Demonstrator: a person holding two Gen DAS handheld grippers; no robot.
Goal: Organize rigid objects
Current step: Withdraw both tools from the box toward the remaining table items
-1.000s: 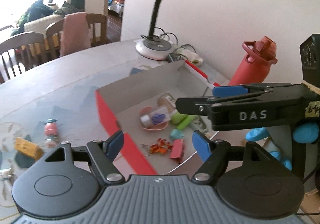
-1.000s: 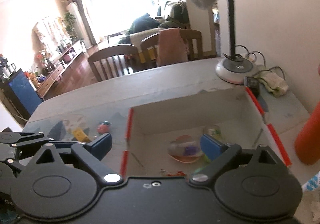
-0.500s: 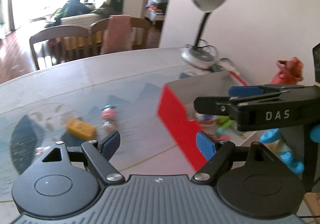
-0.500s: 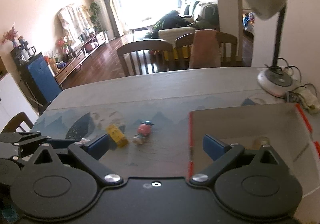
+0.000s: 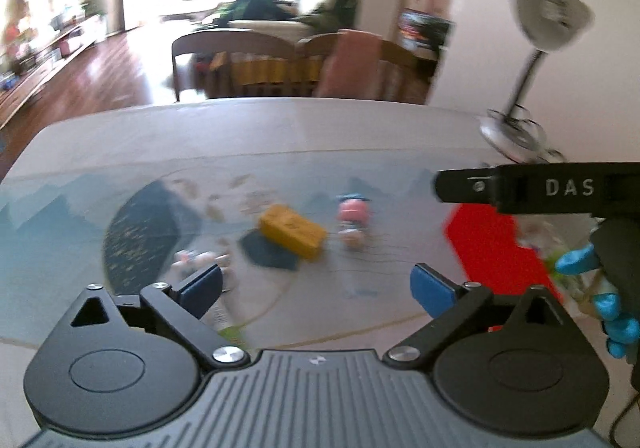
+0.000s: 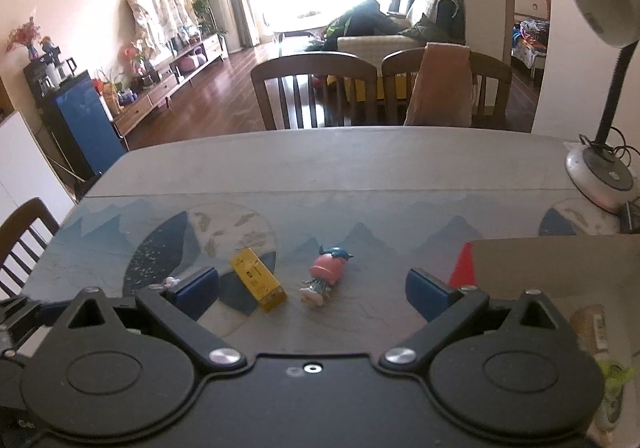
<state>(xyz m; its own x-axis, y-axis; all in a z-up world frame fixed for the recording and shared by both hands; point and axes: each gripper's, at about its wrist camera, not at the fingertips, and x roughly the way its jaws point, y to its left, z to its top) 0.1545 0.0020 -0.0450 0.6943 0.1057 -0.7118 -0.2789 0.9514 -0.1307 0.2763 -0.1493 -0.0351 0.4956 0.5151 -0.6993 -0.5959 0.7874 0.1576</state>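
Yellow block point(image 6: 259, 279) and pink figurine point(image 6: 325, 275) lie side by side on counter point(image 6: 360, 176), outside red-edged box point(image 6: 466, 262); left claw point(image 5: 316, 282), jaws just opened wide, and right claw point(image 6: 312, 286) both gape empty—reach phase; next: descend, straddle one.

Table covering point(image 6: 360, 184): grey at the far side, pale blue nearer, printed with darker blue mountain shapes and a dark speckled crescent beside a cream disc with leaf marks.
Small rectangular block point(image 6: 258, 279): yellow, with dark print on its top face.
Little lying toy figure point(image 6: 325, 274): pink head, dark blue hat, pale body.
Cardboard box point(image 5: 496, 244): bright red outer wall, plain grey-brown inside.
Gripper pads point(image 6: 196, 286): blue, on black arms.
Desk lamp point(image 6: 600, 8): white shade and base, black neck.
Gloved hand point(image 5: 604, 304): bright blue.
Dining chairs point(image 6: 316, 88): dark brown wood, one draped with a dusty-pink cloth.
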